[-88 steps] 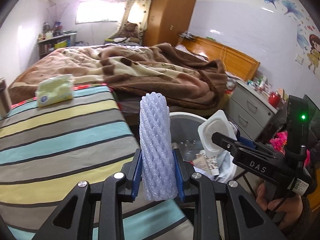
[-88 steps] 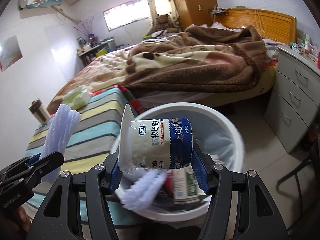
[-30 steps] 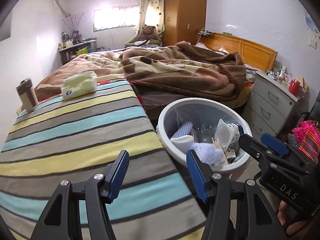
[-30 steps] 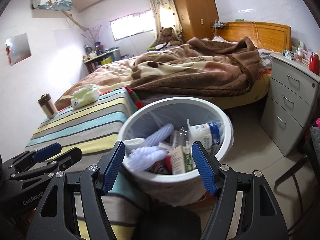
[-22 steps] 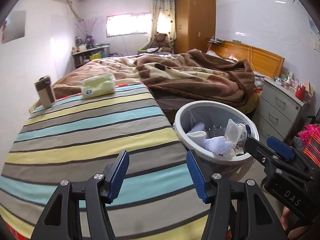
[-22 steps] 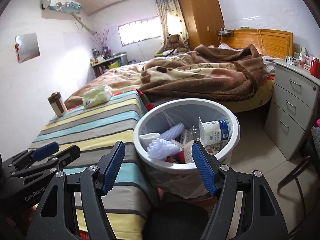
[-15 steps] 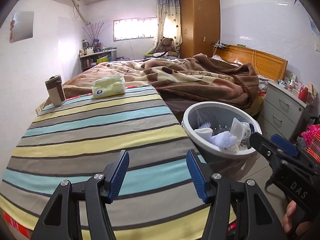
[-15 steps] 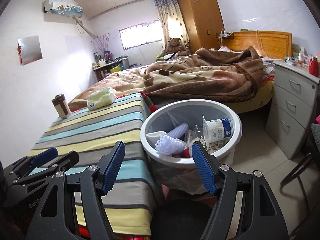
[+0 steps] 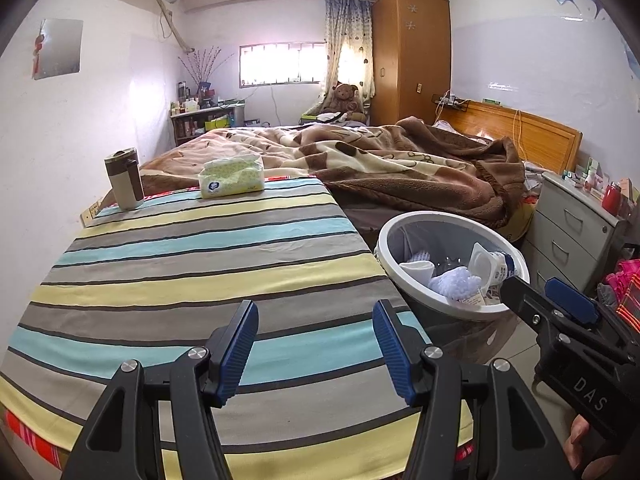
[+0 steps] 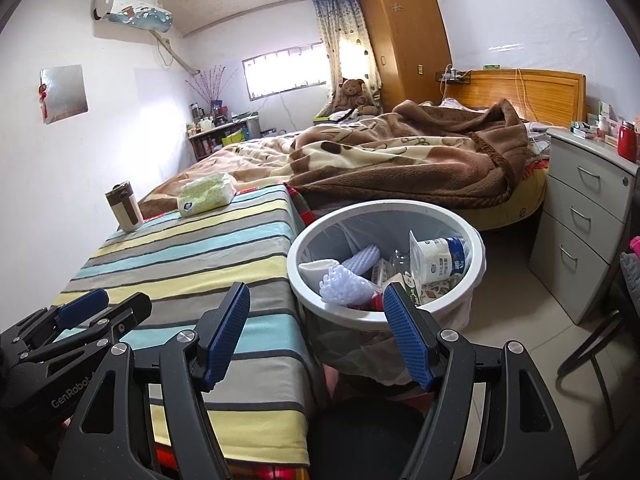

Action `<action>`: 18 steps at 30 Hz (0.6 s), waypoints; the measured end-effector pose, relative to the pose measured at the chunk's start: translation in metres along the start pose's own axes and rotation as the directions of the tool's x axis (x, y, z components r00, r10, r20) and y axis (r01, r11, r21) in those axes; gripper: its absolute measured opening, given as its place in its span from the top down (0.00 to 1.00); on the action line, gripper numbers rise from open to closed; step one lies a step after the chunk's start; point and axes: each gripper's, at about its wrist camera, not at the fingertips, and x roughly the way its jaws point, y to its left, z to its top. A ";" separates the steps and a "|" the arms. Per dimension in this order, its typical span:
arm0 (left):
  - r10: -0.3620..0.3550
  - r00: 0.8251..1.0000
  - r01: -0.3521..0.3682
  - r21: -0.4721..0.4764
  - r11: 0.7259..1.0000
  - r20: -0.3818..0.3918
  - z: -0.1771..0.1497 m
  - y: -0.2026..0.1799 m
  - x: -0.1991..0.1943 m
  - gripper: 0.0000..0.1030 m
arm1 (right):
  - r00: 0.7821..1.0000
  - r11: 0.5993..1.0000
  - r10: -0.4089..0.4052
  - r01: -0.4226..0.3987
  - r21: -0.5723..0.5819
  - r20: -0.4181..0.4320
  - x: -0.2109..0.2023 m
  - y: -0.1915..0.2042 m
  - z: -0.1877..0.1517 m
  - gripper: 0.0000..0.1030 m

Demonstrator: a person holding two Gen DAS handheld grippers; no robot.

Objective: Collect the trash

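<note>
Both our left hand-held gripper and right hand-held gripper stand open and empty. The trash, white foam netting and a yoghurt cup, lies in the round white plastic bin beside the striped tabletop's right edge. Collection looks finished; next we would only check that tabletop for leftovers.

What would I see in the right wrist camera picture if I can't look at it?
An open, empty right hand-held gripper points at a white trash bin full of foam sleeves and a yogurt cup. Left of the bin is a striped table with a tissue pack and tumbler.
</note>
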 end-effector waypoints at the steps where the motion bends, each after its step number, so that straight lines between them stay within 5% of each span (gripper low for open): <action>1: 0.001 1.000 -0.001 0.000 1.000 -0.001 0.000 0.000 0.000 0.42 | 1.000 1.000 -0.001 0.001 0.001 0.000 0.000 0.000 0.000 0.31; 18: 0.001 1.000 -0.001 -0.007 1.000 -0.001 -0.001 0.000 -0.003 0.42 | 1.000 1.000 -0.005 0.005 0.000 -0.006 -0.002 0.003 0.000 0.31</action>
